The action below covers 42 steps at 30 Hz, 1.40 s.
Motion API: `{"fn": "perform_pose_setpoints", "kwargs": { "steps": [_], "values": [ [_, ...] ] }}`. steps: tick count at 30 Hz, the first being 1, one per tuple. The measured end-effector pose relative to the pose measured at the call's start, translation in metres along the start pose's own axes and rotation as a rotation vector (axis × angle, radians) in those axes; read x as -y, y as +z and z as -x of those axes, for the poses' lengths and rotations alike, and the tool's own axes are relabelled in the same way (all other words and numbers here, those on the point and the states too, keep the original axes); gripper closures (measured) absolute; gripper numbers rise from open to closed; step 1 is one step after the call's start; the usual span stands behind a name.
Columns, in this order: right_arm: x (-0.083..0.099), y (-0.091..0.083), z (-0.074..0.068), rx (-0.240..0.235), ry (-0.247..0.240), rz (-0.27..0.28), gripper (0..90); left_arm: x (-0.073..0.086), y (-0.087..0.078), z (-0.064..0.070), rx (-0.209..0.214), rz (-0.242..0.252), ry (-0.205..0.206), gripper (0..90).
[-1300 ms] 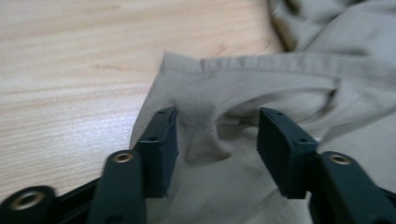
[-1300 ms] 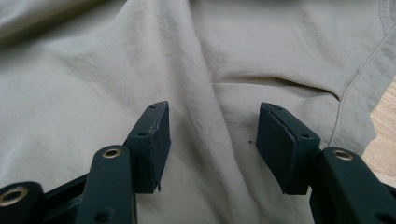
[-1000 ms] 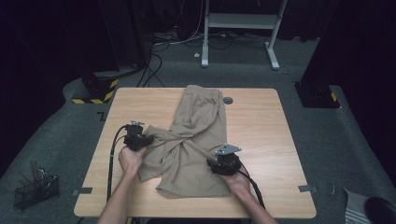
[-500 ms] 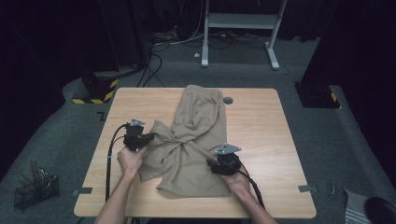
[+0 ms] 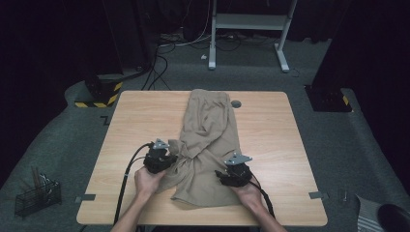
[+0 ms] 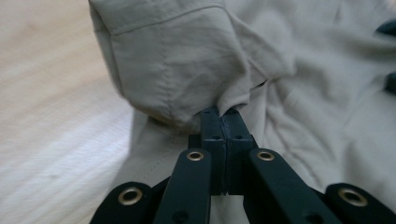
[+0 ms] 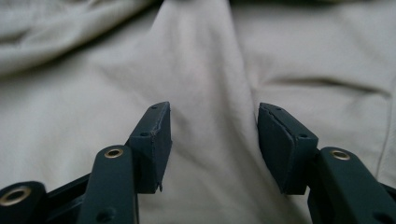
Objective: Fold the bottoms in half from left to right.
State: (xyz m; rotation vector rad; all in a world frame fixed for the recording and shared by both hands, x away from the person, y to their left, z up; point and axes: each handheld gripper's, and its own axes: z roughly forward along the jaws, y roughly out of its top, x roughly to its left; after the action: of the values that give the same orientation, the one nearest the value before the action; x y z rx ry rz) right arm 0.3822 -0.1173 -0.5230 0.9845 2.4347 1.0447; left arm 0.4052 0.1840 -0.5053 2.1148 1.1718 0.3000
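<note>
The khaki trousers (image 5: 209, 140) lay lengthwise down the middle of the table (image 5: 130, 125), their waistband at the far edge beside a small dark disc (image 5: 236, 103) set into the tabletop, the leg ends nearest the person. The cloth was thin, soft and limp, creased in long ridges; it looked light and would sag and drape wherever it was lifted, with nothing stiff in it except the stitched hems and seams.

The left gripper (image 6: 223, 116) had its jaws pressed together on a bunched fold of a leg end, right under the stitched hem (image 6: 154, 70), which had been turned over onto the rest of the trousers. In the high view that gripper (image 5: 159, 155) sat at the left edge of the trousers, about halfway between waistband and near end. A pinch at a doubled, seamed edge like this should hold well, since the layers give the pads something thick to bite.

The right gripper (image 7: 212, 140) hovered with its jaws wide apart, astride a raised ridge of cloth (image 7: 205, 79) and holding nothing. In the high view it (image 5: 233, 174) was over the right side of the trousers, near their closest end. My judgement: a single flat layer would slip out, so it should close on that ridge or on the hem.
</note>
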Motion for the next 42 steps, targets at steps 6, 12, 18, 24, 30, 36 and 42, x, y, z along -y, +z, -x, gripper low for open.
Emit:
{"fn": "perform_pose_setpoints", "kwargs": {
  "steps": [6, 12, 18, 24, 30, 36, 42],
  "values": [
    [-0.008, 0.010, 0.007, 0.007, 0.001, 0.008, 45.2, -0.007, 0.012, -0.018, -0.026, 0.009, -0.038, 89.6],
    [-0.030, 0.034, 0.020, 0.027, 0.018, 0.010, 45.7, -0.034, 0.019, -0.050, -0.089, -0.003, -0.092, 89.6],
    [-0.035, 0.040, 0.022, 0.031, 0.027, 0.008, 45.2, -0.042, -0.031, -0.009, 0.038, 0.196, -0.007, 89.6],
    [-0.030, 0.024, 0.017, 0.003, 0.050, 0.034, 43.6, -0.026, -0.023, 0.039, 0.135, 0.156, 0.094, 89.4],
    [-0.011, 0.000, 0.012, 0.024, 0.035, -0.007, 43.7, -0.007, 0.010, 0.045, 0.126, 0.061, 0.068, 89.2],
    [-0.004, 0.003, 0.011, 0.041, 0.030, -0.006, 44.7, -0.004, 0.022, 0.036, 0.078, 0.021, 0.066, 89.2],
    [-0.026, 0.030, 0.011, 0.021, 0.014, 0.008, 44.0, -0.021, 0.027, 0.004, -0.001, -0.009, 0.029, 89.3]
  ]
}}
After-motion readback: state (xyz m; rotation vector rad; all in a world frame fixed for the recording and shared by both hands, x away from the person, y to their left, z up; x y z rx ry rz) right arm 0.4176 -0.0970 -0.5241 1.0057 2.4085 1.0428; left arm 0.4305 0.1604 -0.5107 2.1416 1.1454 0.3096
